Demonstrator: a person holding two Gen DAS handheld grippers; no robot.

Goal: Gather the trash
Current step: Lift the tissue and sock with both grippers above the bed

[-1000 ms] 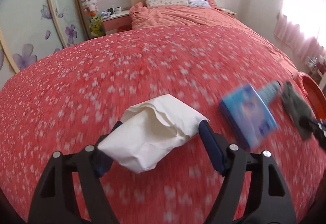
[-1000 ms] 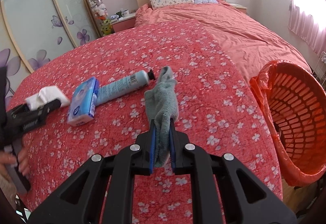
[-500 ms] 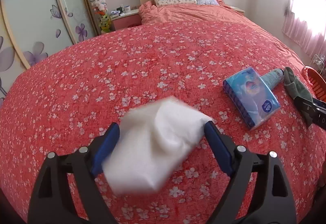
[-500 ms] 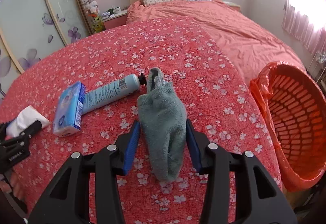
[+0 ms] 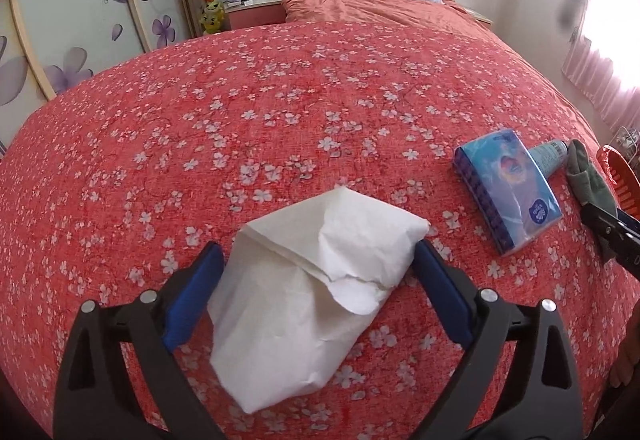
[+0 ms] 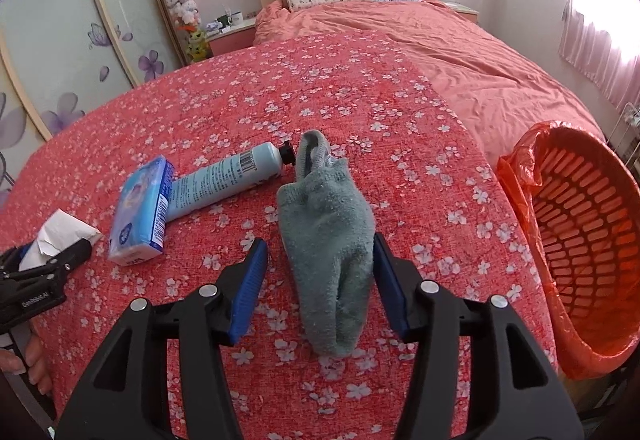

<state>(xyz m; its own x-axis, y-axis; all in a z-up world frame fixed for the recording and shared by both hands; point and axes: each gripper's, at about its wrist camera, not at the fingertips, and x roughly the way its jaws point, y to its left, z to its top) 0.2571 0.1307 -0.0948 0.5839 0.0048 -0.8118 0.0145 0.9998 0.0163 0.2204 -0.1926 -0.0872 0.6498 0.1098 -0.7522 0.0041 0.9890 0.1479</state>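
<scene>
Bed edge: the red blanket with white flowers (image 6: 360, 112) runs out on the right, and the orange slatted plastic basket lined with an orange bag (image 6: 592, 224) stands just off that edge, mouth tipped toward the bed.
Open room: lots of bare blanket beyond the items, all the way up to the plain salmon duvet (image 6: 460, 56) and the two pillows at the headboard.
Middle clutter: light blue squeeze tube with a black cap (image 6: 224, 180) lies with its cap end just beside the sock's cuff, and its other end sits against the blue tissue pack (image 6: 142, 208). The pack lies between the two grippers, so it's kinda in the lane.
Right gripper (image 6: 318, 272): held low over the blanket, pointing up the bed, jaws spread wide. The grey-green fuzzy sock (image 6: 328, 240) lies flat between the blue pads; the right pad looks to brush it and the left one is clear, so it's not clamped.
Left gripper (image 5: 316, 288): also low and pointing up the bed, jaws wide apart. The crumpled white tissue paper (image 5: 316, 280) sits between them, its ends about reaching both pads; can't tell if there's any real squeeze.
Hand: fingers (image 6: 32, 360) show at the lower left edge of the right view, under the left gripper's body.
</scene>
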